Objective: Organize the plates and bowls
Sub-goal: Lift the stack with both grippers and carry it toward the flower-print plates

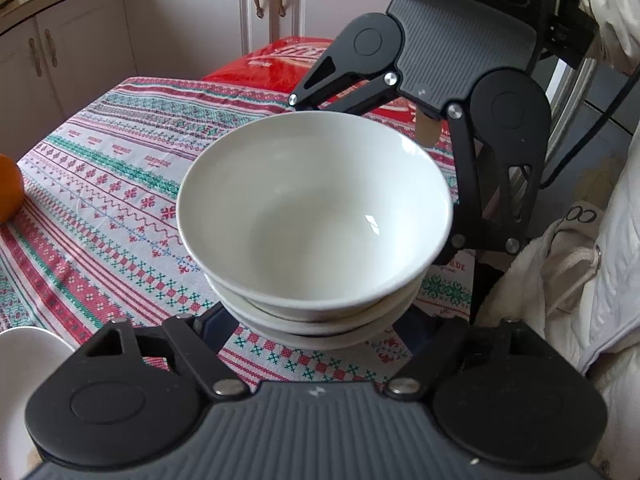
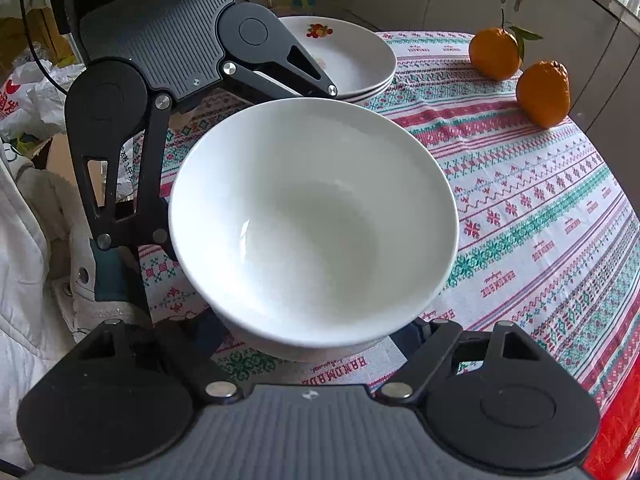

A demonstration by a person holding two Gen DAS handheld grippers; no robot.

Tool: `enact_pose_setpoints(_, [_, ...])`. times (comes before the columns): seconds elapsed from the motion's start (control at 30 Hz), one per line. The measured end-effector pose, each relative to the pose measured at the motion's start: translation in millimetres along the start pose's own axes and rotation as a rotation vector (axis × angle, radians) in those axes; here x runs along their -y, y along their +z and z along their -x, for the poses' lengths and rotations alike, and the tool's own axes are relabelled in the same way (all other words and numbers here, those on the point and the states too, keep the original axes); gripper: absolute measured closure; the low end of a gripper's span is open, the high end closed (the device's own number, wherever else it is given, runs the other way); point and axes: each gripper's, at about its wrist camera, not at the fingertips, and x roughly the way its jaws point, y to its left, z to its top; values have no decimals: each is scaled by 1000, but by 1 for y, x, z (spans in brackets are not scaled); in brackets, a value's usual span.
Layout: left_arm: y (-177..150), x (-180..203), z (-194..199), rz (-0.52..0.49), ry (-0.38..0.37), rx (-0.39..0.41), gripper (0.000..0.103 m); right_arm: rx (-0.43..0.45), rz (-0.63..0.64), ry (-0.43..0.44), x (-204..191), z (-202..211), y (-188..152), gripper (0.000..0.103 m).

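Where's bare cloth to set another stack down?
Free: the tablecloth between the bowl stack and the two oranges, and the wide stretch left of the bowls in the left wrist view. Crowded: around the bowls, both grippers flank them, plate stack just beyond.

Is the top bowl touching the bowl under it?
Touching. In the left wrist view the top bowl sits nested in the bowl under it, with no gap between them.

"BANDMBUDE" on tablecloth [image 2: 520,184] (upside down)
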Motion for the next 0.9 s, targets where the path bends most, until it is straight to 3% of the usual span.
enact_pose_setpoints(0.27, [-5, -2, 29, 22, 70, 33, 21, 12, 72, -24, -5, 10, 29, 17])
enact_pose_setpoints(0.57, [-24, -21, 80, 71, 224, 64, 21, 74, 219, -37, -10, 9, 90, 17])
enact_pose_setpoints(0.9, [-64, -53, 112, 164, 365, 49, 21, 109, 353, -10, -6, -27, 161, 17])
